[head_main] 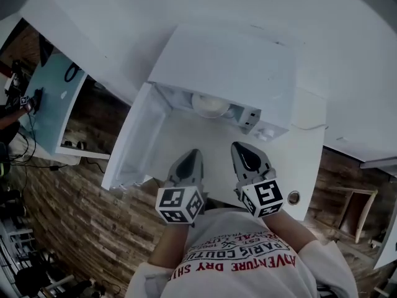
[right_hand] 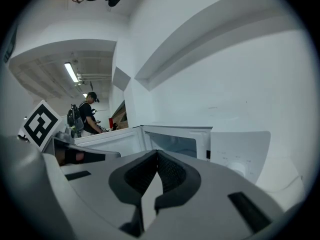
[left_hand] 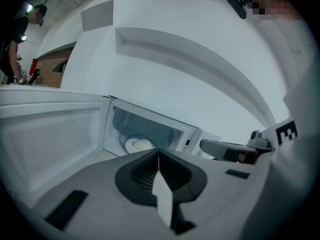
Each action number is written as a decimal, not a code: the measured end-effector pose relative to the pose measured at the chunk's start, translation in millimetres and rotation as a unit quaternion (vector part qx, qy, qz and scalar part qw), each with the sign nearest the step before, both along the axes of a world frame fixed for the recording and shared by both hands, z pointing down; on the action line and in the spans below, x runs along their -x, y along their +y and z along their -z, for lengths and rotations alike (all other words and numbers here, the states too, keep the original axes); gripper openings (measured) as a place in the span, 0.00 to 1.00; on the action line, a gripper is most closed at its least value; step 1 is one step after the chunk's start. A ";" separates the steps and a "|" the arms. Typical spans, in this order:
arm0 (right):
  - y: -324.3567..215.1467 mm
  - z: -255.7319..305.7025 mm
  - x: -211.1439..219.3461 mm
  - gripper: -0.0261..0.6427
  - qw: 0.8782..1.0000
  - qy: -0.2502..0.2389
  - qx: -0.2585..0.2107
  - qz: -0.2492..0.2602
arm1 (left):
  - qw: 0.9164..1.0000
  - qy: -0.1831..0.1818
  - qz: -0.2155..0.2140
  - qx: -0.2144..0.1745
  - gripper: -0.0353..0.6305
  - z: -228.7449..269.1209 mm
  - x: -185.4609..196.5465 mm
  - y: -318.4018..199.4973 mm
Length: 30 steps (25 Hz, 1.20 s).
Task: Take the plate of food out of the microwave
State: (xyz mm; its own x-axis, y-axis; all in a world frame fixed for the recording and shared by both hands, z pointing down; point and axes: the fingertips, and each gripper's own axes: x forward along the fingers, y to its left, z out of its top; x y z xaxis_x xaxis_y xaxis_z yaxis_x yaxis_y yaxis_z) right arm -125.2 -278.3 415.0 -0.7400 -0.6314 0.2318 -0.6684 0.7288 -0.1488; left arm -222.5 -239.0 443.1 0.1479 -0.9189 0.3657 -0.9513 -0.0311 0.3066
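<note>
White plate [head_main: 208, 105] in microwave [head_main: 229, 61], frame centre, looks stiff, breakable, probably slippery; take its near rim. Left gripper [head_main: 191, 155] and right gripper [head_main: 243, 148]: closed, empty.

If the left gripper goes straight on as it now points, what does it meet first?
Probably the pale round plate of food inside the open white microwave; the way looks free, depth unclear.

White table [head_main: 312, 157]; brick-pattern floor [head_main: 74, 219]; bystander [right_hand: 88, 116] in background
</note>
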 end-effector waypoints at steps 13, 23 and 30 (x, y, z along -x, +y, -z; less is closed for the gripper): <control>-44.5 -25.5 29.7 0.05 0.995 0.036 0.018 -0.095 | 0.992 0.015 -0.103 0.066 0.06 -66.1 38.9 -76.6; -58.6 -59.8 36.0 0.05 0.990 0.073 0.036 -0.113 | 0.965 0.202 -0.081 0.147 0.12 -120.1 39.6 -118.9; -57.6 -78.5 26.9 0.05 0.988 0.088 0.061 -0.115 | 0.906 0.382 -0.017 0.182 0.24 -147.0 36.7 -138.0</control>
